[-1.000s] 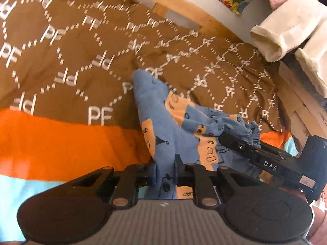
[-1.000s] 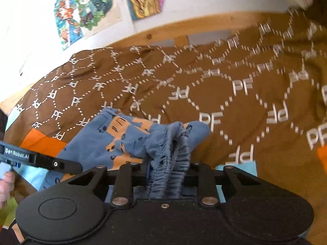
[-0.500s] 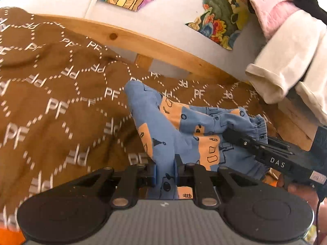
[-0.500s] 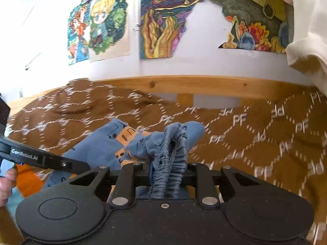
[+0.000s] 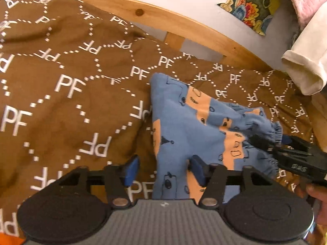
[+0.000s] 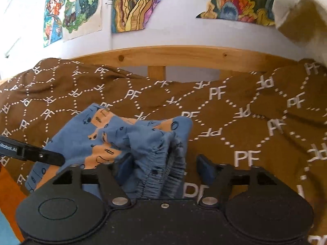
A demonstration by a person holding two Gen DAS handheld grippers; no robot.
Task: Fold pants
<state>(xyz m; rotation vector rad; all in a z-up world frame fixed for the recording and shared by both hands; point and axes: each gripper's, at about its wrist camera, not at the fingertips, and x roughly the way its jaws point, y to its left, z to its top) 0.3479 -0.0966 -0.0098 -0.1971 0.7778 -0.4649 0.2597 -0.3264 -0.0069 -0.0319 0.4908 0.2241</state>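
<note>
The pants (image 5: 184, 122) are small, blue with orange patches and black drawings, lying bunched on the brown blanket (image 5: 71, 94). My left gripper (image 5: 164, 170) is open, its fingers on either side of a pant leg end. My right gripper (image 6: 166, 168) is open around the gathered elastic waistband (image 6: 163, 163). The pants also show in the right wrist view (image 6: 106, 134). The right gripper appears in the left wrist view (image 5: 294, 159) at the waistband; the left gripper's finger (image 6: 30, 153) shows at the left of the right wrist view.
The brown blanket (image 6: 235, 112) with white PF letters covers a bed with a wooden rail (image 6: 184, 57) at the back. Drawings (image 6: 71, 10) hang on the wall. A cream garment (image 5: 306, 61) hangs at the right.
Both grippers were shut on the pants and carried them forward and down onto the blanket. Now both have opened and the pants rest on the bed.
</note>
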